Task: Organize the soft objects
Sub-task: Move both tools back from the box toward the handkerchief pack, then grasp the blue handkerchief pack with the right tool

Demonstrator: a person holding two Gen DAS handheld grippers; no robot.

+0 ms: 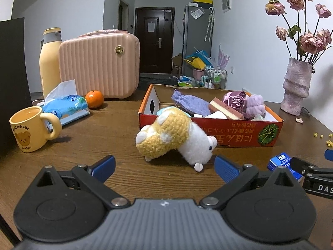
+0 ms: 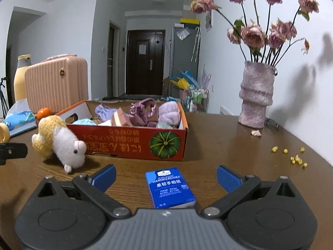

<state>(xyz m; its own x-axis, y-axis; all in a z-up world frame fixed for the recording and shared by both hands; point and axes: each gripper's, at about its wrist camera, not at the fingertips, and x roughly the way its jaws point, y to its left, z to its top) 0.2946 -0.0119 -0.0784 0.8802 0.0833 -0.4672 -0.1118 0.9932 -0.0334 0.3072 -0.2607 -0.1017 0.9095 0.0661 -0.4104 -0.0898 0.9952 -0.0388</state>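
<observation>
A yellow and white plush toy (image 1: 174, 136) lies on the wooden table against the front wall of a red cardboard box (image 1: 210, 132); it also shows in the right wrist view (image 2: 60, 140). The box (image 2: 129, 143) holds several soft things: purple cloths, a pink sponge, a teal item. My left gripper (image 1: 164, 166) is open and empty, just in front of the plush toy. My right gripper (image 2: 165, 176) is open, with a blue handkerchief pack (image 2: 169, 188) lying on the table between its fingers; the pack also shows in the left wrist view (image 1: 284, 164).
A yellow bear mug (image 1: 31, 131), a blue tissue pack (image 1: 66, 106), an orange (image 1: 94, 99), a pink case (image 1: 100, 64) and a yellow bottle (image 1: 50, 60) stand at the left. A pink vase of dried roses (image 2: 255, 98) stands at the right, with yellow crumbs (image 2: 295, 158) nearby.
</observation>
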